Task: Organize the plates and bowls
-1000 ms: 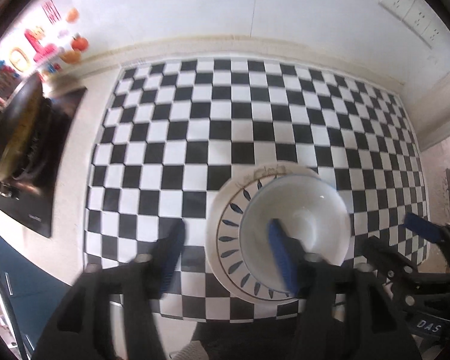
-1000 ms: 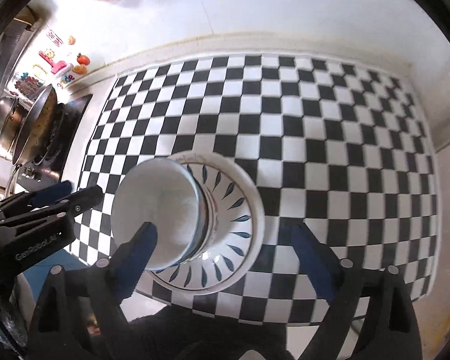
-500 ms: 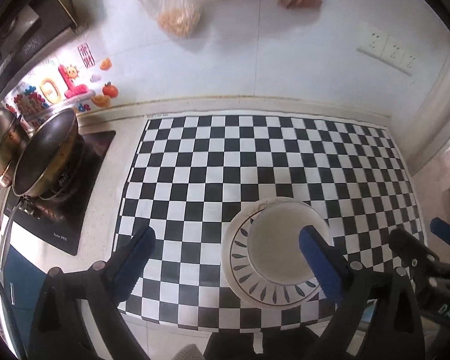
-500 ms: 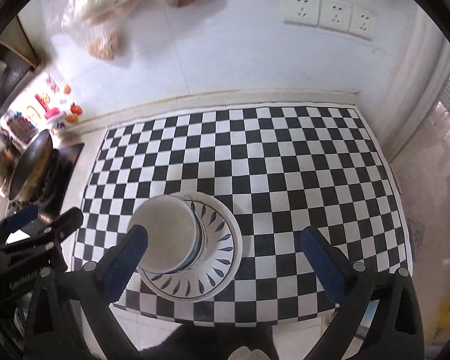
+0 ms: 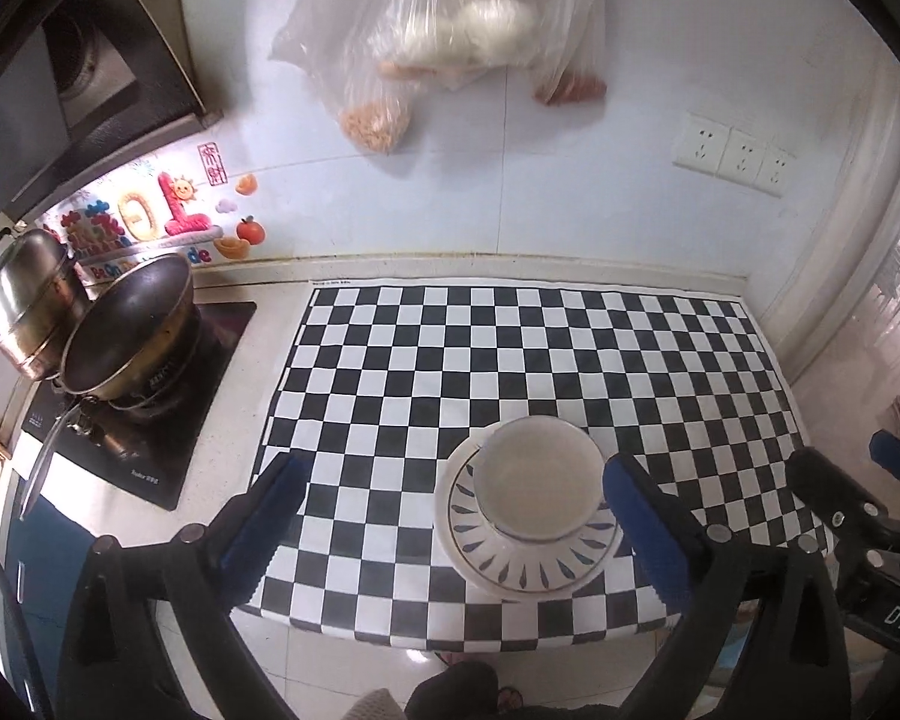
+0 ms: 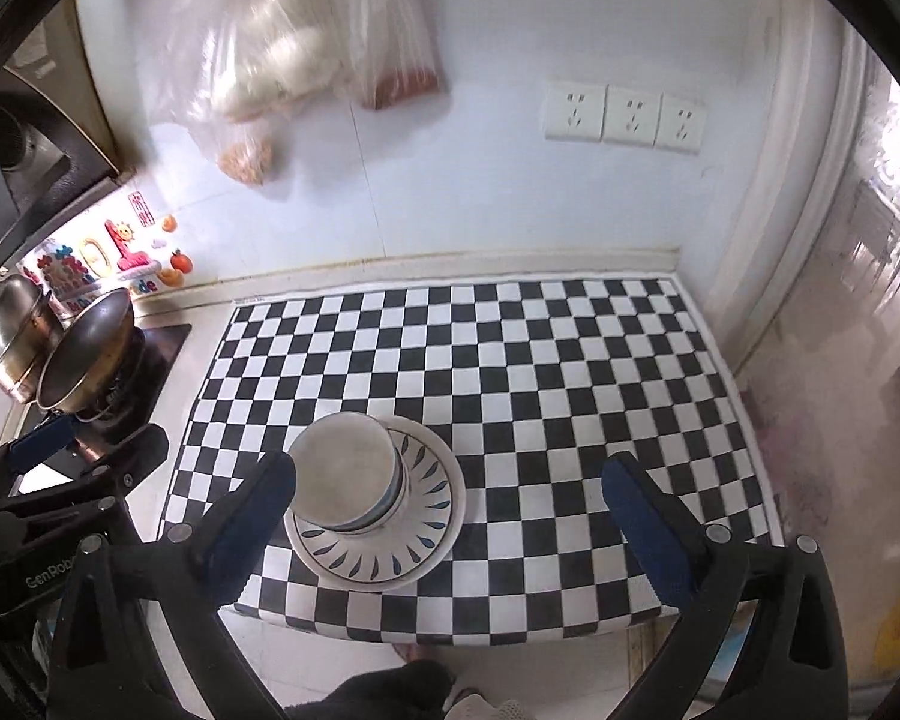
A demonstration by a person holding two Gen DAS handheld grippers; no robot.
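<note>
Bowl on plate nr mat's front edge.

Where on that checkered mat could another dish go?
The checkered mat is bare behind and right of the plate carrying the bowl, up to the wall. Crowded: the left, where the wok and pot sit.

1. Bowl is covering the middle of the plate; only the rim pattern is showing.
2. Plastic bags on the wall are running off the top edge; contents are blurring.
3. Right gripper is getting cut off by the left view's edge.
4. Stovetop lettering is staying too small to read.
</note>
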